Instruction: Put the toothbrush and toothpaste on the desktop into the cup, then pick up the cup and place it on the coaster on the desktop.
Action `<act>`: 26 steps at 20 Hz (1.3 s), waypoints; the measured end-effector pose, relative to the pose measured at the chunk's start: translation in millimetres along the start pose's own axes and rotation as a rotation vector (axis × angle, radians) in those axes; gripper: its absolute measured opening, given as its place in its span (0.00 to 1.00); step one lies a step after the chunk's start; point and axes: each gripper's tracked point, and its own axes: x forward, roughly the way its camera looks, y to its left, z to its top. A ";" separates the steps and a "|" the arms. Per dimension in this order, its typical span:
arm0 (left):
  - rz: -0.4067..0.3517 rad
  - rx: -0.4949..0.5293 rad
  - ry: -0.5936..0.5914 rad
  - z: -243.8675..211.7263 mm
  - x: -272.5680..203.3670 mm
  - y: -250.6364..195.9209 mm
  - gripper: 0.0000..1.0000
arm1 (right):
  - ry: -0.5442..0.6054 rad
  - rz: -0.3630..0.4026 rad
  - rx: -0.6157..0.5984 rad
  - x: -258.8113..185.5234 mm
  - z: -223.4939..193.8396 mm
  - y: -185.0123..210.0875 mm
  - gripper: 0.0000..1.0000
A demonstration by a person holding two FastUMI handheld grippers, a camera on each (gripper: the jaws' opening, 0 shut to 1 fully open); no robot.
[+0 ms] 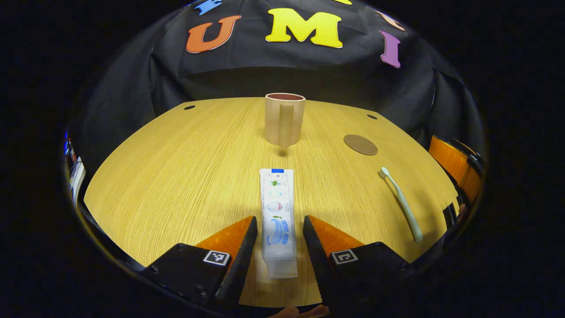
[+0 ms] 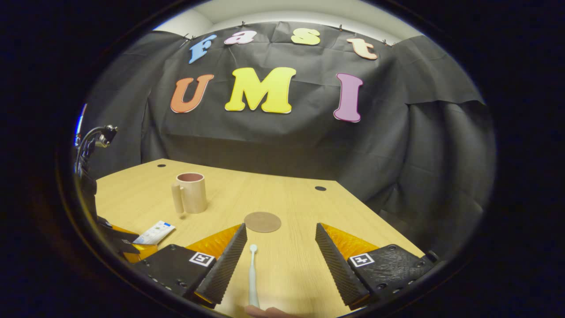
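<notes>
**Toothbrush and toothpaste flat on the bench, cup off the coaster**

Both items out of the cup; loading the cup and moving it onto the coaster left to do. Toothpaste (image 1: 277, 218), a white printed tube, flat on the wooden bench (image 1: 176, 176), between the spread fingers of the left gripper (image 1: 279, 240), not pinched. Pale toothbrush (image 2: 252, 274) flat too, between the wide-open fingers of the right gripper (image 2: 278, 258), holding nothing. Tan handled cup (image 1: 284, 119) upright farther back. Round brown coaster (image 1: 360, 144) bare, well apart from the cup.
</notes>
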 end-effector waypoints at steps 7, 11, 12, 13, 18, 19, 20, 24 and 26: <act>0.002 0.044 0.001 -0.4 -2.4 2.7 0.52 | 0.013 0.024 0.023 7.7 -5.7 -5.6 0.94; 0.002 0.023 0.002 0.5 -2.8 -0.4 0.38 | 0.047 0.020 0.010 17.0 -12.8 -8.0 0.95; 0.001 0.027 0.002 0.9 -3.2 0.8 0.36 | 0.061 0.019 0.007 19.4 -16.7 -7.7 0.95; -0.005 0.032 -0.012 5.0 -4.8 -0.3 0.36 | 0.074 0.024 0.005 21.7 -18.9 -6.4 0.95; -0.005 0.003 -0.149 55.3 -27.7 -4.0 0.35 | 0.146 0.067 0.011 33.5 -39.4 6.9 0.95; -0.006 -0.002 -0.179 67.7 -30.6 -6.0 0.35 | 0.169 0.063 0.006 37.3 -46.0 8.3 0.95; -0.001 -0.003 -0.205 76.8 -33.4 -8.0 0.40 | 0.196 0.052 0.005 40.7 -52.8 7.9 0.95; -0.020 -0.004 -0.294 117.3 -43.0 -17.3 0.35 | 0.295 0.087 -0.003 48.2 -76.9 25.3 0.95; -0.036 -0.010 -0.348 139.6 -48.4 -22.7 0.35 | 0.337 0.092 -0.009 52.3 -87.5 28.2 0.95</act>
